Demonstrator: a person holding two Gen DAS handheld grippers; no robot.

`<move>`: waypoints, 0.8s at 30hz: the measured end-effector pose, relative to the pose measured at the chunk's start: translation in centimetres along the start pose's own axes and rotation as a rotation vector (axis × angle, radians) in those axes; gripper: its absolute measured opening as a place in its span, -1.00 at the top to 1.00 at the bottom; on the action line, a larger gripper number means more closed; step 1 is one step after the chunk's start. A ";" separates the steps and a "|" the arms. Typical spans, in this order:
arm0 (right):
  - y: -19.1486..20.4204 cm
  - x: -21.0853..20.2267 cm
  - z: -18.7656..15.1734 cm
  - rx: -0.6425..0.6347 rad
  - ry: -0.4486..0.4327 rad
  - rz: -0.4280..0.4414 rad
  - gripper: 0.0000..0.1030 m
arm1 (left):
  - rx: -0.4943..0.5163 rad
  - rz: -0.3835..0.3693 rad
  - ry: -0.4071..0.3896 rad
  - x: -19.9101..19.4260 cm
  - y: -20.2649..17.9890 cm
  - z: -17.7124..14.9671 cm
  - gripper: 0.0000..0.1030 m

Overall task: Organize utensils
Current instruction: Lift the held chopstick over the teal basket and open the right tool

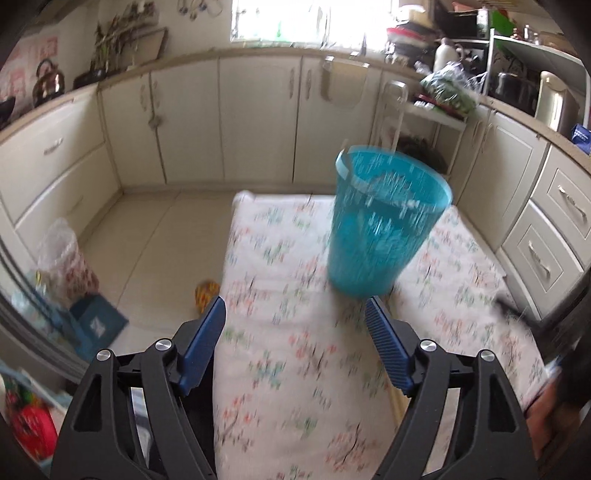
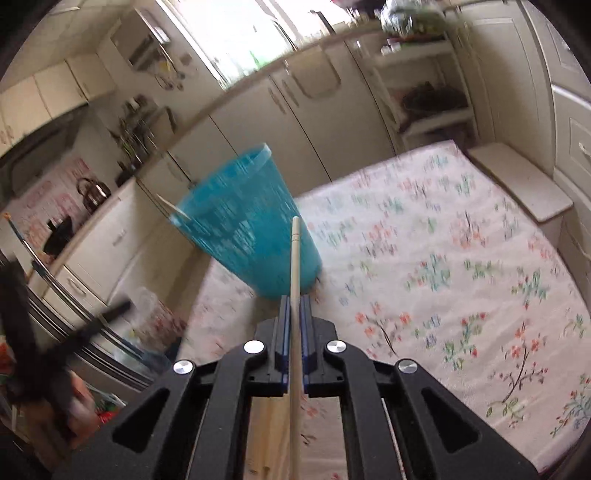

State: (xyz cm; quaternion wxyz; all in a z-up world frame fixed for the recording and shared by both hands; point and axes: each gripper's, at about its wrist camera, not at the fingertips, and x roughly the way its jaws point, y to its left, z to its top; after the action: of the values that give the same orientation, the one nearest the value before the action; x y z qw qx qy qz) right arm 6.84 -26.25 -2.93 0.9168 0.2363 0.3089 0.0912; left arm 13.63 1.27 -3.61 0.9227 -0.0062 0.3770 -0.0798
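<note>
A home kitchen. Cream cabinets (image 1: 258,118) with metal handles run under a pale counter (image 1: 55,99) around the room, from nine o'clock past twelve to three. A dark kettle (image 1: 48,83) stands on that counter at ten o'clock, beside potted greenery (image 1: 107,48). A bright window (image 1: 306,18) sits at twelve. At two o'clock a white shelf rack (image 1: 517,48) holds pots and bags. The floor (image 1: 155,236) is pale tile.

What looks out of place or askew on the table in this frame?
Nothing is spilled or broken. The blue basket stands upright on the floral cloth; its tilt in the right view comes from the camera. The right tongs clamp a chopstick. The left tongs are open and empty.
</note>
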 end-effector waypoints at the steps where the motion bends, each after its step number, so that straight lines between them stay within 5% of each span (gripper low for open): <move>1: 0.8 -0.5 0.9 -0.006 -0.032 0.019 0.89 | -0.008 0.002 0.014 0.2 0.3 -0.9 -0.44; 7: 6.4 0.3 7.7 -0.094 -0.191 0.089 0.89 | -0.031 -0.001 0.089 1.7 1.1 -4.1 -0.45; 12: 9.1 4.9 11.7 -0.168 -0.287 0.040 0.89 | -0.053 -0.019 0.110 2.2 1.0 -4.6 -0.45; 19: 8.9 11.5 11.7 -0.173 -0.223 -0.099 0.89 | -0.076 -0.039 0.099 1.9 1.3 -4.1 -0.47; 24: 9.2 12.0 10.1 -0.231 -0.200 -0.142 0.88 | -0.093 -0.051 0.105 2.0 1.5 -4.2 -0.47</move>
State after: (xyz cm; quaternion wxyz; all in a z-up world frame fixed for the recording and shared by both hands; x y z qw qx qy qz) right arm 22.29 -18.27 2.31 0.9681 0.1148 0.2195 0.0374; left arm 12.37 2.69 -8.10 0.8980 -0.0544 0.4280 -0.0862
